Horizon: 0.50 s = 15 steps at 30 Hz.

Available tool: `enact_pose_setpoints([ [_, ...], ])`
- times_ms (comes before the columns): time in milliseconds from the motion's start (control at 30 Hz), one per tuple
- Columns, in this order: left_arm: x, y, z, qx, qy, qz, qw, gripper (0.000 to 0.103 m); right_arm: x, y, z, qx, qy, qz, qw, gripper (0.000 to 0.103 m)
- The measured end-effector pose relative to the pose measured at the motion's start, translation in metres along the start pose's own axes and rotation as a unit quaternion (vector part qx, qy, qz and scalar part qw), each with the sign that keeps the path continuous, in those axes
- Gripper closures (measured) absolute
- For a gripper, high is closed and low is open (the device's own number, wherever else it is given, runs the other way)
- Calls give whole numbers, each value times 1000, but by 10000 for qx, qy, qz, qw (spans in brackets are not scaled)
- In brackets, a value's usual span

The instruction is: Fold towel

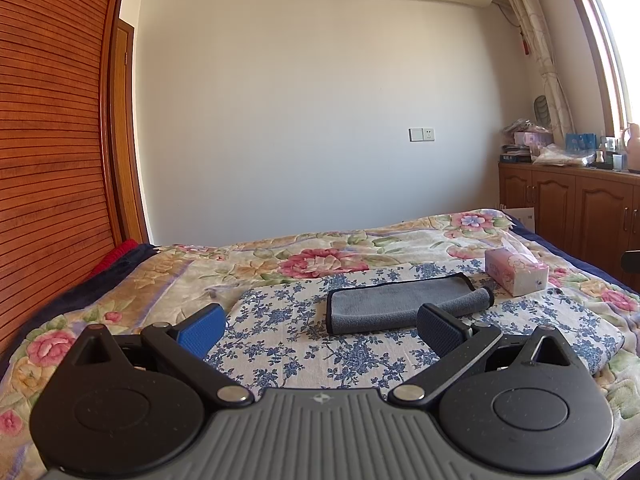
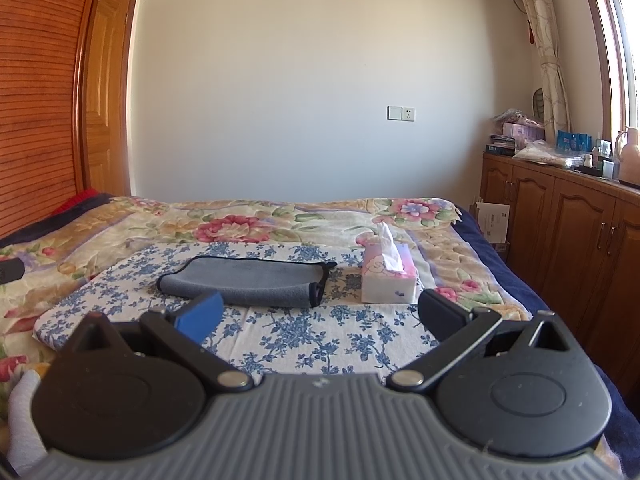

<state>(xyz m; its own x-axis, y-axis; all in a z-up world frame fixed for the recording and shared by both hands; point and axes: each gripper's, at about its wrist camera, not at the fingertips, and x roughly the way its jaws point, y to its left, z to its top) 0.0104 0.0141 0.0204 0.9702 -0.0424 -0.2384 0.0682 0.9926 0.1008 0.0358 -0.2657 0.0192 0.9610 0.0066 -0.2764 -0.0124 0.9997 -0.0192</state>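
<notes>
Towel: grey, folded, dark-edged

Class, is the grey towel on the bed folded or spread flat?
Folded: the towel lies doubled into a narrow strip, layered edges showing at its right end.

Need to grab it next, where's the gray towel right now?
In both wrist views the gray towel lies folded on the blue-flowered cloth, just left of the tissue box.

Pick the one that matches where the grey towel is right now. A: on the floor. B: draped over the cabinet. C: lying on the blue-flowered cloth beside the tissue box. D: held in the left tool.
C: the grey towel lies on the blue-flowered cloth next to the tissue box, with both tools open and apart from it.
</notes>
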Motion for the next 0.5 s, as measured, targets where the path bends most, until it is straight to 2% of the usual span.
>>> enact_pose_setpoints([
  [500, 0, 0, 0, 9, -1, 5, 10000, 0, 1, 1, 0, 2, 1, -2, 10000, 0],
])
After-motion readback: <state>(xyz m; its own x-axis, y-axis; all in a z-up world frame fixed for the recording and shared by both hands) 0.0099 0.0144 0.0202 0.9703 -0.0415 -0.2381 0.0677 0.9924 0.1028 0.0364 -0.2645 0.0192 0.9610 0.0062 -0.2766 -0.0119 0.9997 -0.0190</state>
